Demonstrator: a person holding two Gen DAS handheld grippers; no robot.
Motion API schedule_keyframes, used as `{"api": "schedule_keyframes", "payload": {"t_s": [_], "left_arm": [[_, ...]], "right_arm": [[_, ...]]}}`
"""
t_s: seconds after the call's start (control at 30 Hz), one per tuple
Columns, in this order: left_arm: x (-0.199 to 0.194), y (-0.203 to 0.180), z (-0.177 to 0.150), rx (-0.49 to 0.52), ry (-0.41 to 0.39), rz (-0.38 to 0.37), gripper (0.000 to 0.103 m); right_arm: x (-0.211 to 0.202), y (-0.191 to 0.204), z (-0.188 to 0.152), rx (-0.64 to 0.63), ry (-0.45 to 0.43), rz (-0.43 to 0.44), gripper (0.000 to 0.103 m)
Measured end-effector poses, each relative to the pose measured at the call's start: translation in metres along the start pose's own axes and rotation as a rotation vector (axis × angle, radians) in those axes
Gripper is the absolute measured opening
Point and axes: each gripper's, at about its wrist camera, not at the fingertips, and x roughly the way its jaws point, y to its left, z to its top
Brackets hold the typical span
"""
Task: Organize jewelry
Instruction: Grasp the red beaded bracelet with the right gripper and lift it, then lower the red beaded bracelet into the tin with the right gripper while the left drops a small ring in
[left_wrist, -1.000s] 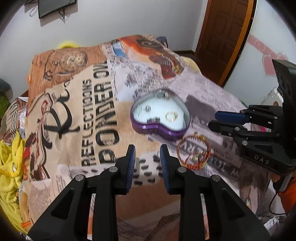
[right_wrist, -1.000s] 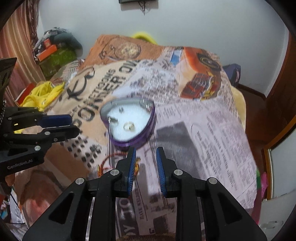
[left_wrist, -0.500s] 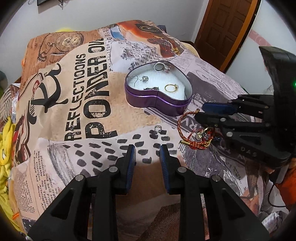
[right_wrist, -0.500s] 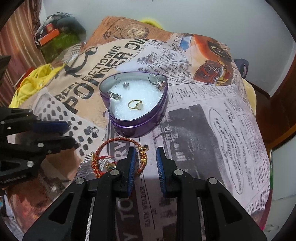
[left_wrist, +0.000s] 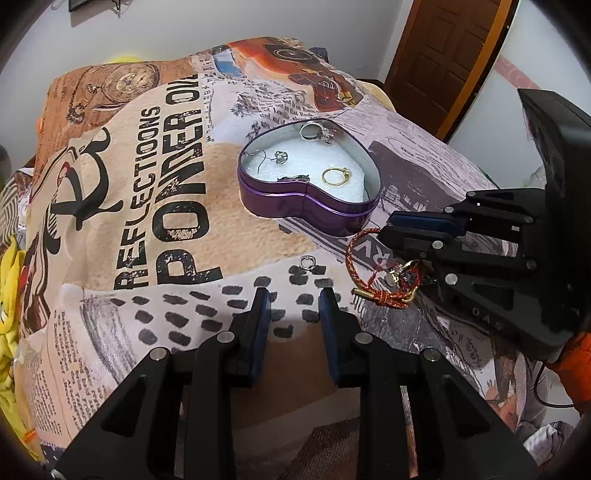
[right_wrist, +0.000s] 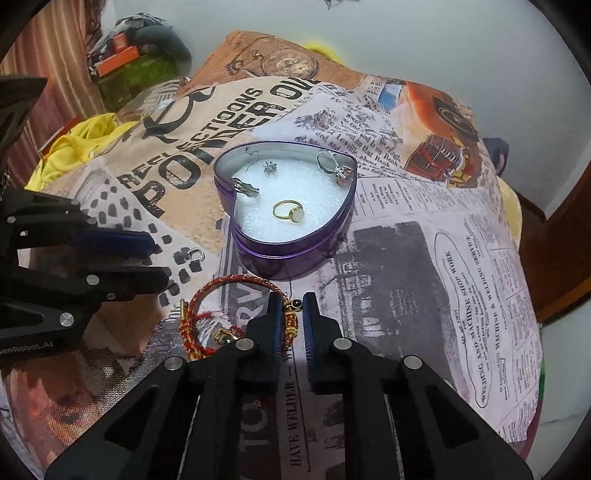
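The sorting looks partly done: the purple heart-shaped tin (right_wrist: 291, 254) sits open on the printed bedspread (right_wrist: 424, 258), and on its white foam lining already lie a gold ring (right_wrist: 288, 213), a silver ring with a stone (right_wrist: 332, 168) at the far right lobe, a small silver stud (right_wrist: 270, 168) and a silver clip-like piece (right_wrist: 245, 189) by the notch. Two pieces are not yet in the tin: the red-and-gold cord bracelet (right_wrist: 229, 291), just near of the tin, and a small silver ring (left_wrist: 307, 262) on the dotted patch to the bracelet's left. The right gripper (right_wrist: 290, 314) is down at the right-hand arc of the bracelet, with the beaded gold end of the cord between its pads; its jaws are clenched to their narrowest gap, and in the right wrist view the beads seem pinched, so it appears to be grasping the bracelet, though it has not lifted it. The left gripper (left_wrist: 293, 306) hovers just near of the small silver ring, jaws part open with nothing between them, the ring lying beyond its fingertips. What is left, by my reading, is to carry the bracelet into the tin, then the small ring.
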Motion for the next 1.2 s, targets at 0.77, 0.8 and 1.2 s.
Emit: {"api": "schedule_keyframes", "payload": {"t_s": [0.77,0.8,1.2], "left_arm": [[0.017,-0.003,0.018,0.027,-0.004,-0.011,0.021],[0.018,-0.003,0.018,0.027,-0.003,-0.016,0.019],[0.015,-0.004,0.016,0.025,-0.016,-0.014,0.008]], "right_arm": [[-0.047,-0.037,0.001,0.138,-0.137,-0.073,0.010],[-0.048,-0.038,0.001,0.143,-0.140,-0.075,0.010],[-0.057,-0.043,0.002,0.171,-0.164,-0.078,0.010]]}}
